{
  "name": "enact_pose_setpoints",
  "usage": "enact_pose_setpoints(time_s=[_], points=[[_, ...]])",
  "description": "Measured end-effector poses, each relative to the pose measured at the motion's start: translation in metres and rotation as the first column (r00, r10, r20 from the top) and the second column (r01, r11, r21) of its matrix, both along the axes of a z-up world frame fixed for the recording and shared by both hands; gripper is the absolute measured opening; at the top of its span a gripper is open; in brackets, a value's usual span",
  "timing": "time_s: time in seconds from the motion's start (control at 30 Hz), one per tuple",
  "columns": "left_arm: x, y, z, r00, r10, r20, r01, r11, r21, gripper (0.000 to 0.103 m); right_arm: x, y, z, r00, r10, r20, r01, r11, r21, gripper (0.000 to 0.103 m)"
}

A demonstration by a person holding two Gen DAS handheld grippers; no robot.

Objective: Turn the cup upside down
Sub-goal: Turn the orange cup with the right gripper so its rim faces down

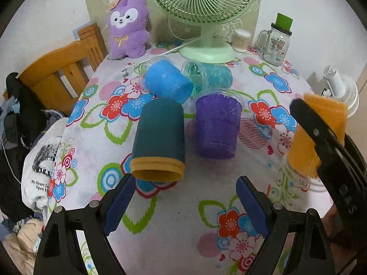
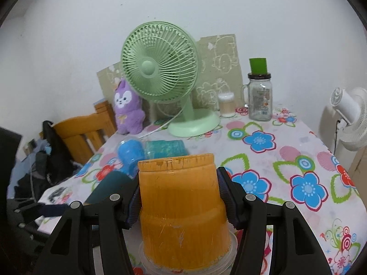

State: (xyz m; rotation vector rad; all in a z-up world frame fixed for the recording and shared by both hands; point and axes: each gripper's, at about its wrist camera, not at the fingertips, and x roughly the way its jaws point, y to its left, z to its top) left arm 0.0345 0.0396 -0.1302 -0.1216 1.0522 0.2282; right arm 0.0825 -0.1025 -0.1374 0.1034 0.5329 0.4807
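My right gripper (image 2: 179, 197) is shut on an orange cup (image 2: 181, 213), held upside down with its clear rim at the bottom, low over the table. It also shows at the right of the left wrist view (image 1: 307, 146). My left gripper (image 1: 184, 197) is open and empty, just in front of a dark teal cup (image 1: 160, 135) that lies on its side with its orange-lined mouth toward me. A purple cup (image 1: 215, 126) stands upside down to its right. A light blue cup (image 1: 167, 81) and a clear teal cup (image 1: 208, 75) lie on their sides behind.
The table has a flowered cloth (image 1: 263, 80). A green desk fan (image 1: 206, 11), a purple plush toy (image 1: 128, 25), a cotton-swab box (image 1: 239, 41) and a glass jar (image 1: 276, 43) stand at the back. A wooden chair (image 1: 62, 75) is at the left, a white fan (image 1: 341, 89) at the right.
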Motion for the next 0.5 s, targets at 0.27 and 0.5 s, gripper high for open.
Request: enact_pose_setpoints(time_s=[0.27, 0.5], points=[[0.001, 0.008, -0.016, 1.000, 0.002, -0.020, -0.003, 1.000, -0.026, 0.091, 0.013, 0.012, -0.026, 0.995, -0.043, -0.088, 0.040, 0.998, -0.045, 0.062], [-0.001, 0.011, -0.024, 0.999, 0.000, -0.048, -0.001, 1.000, -0.028, 0.090, 0.007, 0.013, -0.045, 0.982, -0.026, -0.185, 0.009, 0.995, -0.097, 0.062]])
